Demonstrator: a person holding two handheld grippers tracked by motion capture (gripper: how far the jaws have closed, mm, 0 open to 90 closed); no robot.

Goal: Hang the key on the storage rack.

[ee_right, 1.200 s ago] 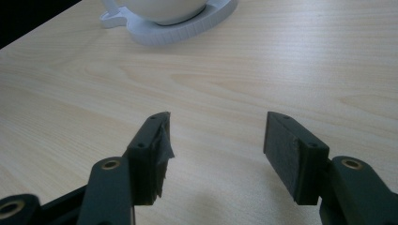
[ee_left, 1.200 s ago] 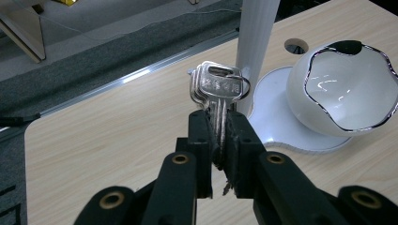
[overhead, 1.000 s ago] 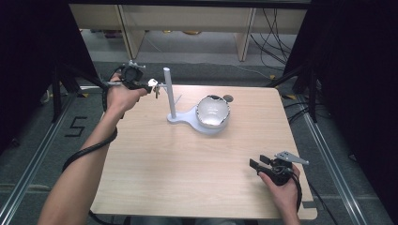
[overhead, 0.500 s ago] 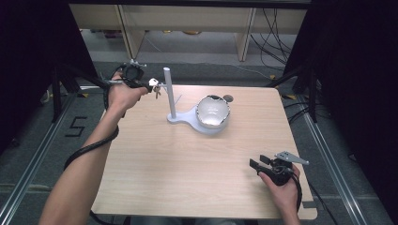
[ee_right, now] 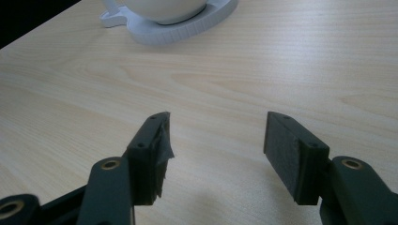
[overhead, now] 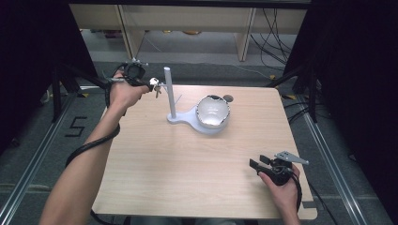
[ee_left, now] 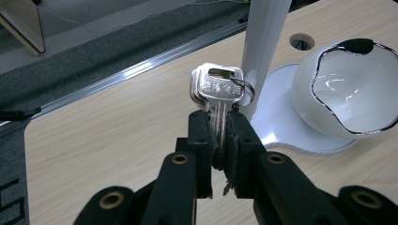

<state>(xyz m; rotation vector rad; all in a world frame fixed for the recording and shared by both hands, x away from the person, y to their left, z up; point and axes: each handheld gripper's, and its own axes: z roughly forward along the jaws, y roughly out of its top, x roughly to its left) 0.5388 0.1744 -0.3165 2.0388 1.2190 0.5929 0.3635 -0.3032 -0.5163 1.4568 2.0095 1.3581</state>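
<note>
Pale wood tabletop (overhead: pixel 187 159) stands on grey carpet, with shelving legs and loose cables behind it and dark curtains at both sides. Toward the far middle of the tabletop sits a white stand (overhead: pixel 185 119) with a flat base, an upright post (overhead: pixel 169 91) at its left end and a white bowl (overhead: pixel 213 111) with a dark wavy rim resting on its round right end. A small round hole (overhead: pixel 228 98) in the tabletop lies just behind the bowl.

At the far left corner, the left tongs (overhead: pixel 149 83) are closed on a bunch of silver keys (overhead: pixel 153 84), held just left of the post. In the left gripper view the jaws pinch the key blades, the heads (ee_left: pixel 218 86) stick up above them, and a thin wire ring (ee_left: pixel 248 89) through the heads touches the post (ee_left: pixel 265 42). The bowl (ee_left: pixel 347 89) sits to the right there.

Near the right front corner, the right tongs (overhead: pixel 259 162) rest low over the tabletop, jaws spread wide with nothing between them. In the right gripper view bare wood (ee_right: pixel 225 89) lies ahead, with the stand's base (ee_right: pixel 187 28) well beyond.
</note>
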